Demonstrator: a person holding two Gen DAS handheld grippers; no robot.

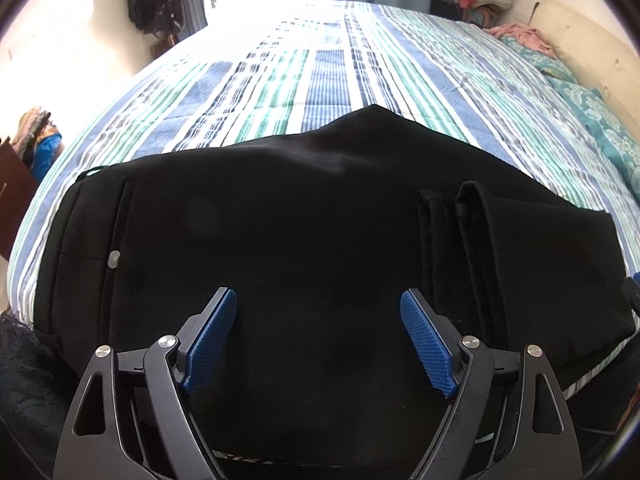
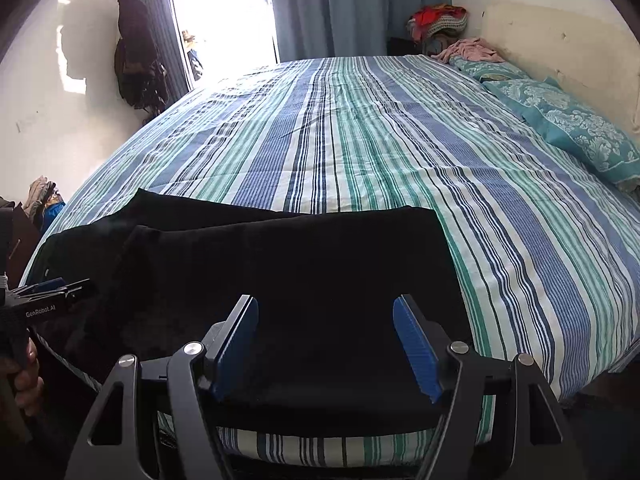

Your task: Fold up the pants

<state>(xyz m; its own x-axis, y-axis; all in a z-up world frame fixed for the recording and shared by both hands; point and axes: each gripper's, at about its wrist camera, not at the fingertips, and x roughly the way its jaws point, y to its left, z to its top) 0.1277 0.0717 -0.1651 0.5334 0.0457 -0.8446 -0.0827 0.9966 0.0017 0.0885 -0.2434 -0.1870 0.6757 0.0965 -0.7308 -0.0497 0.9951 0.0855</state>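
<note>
Black pants lie folded on the striped bedspread near the bed's front edge. In the left wrist view the waistband with a small button is at the left and the leg cuffs lie folded over at the right. My left gripper hangs open above the middle of the pants, nothing between its blue pads. In the right wrist view the pants show their right folded end. My right gripper stands open over that end, empty. The left gripper appears at the left edge there, held by a hand.
The striped bedspread stretches far behind and to the right of the pants. Teal pillows and a pink garment lie by the headboard at the right. Clothes hang on the wall at the left, next to a bright doorway.
</note>
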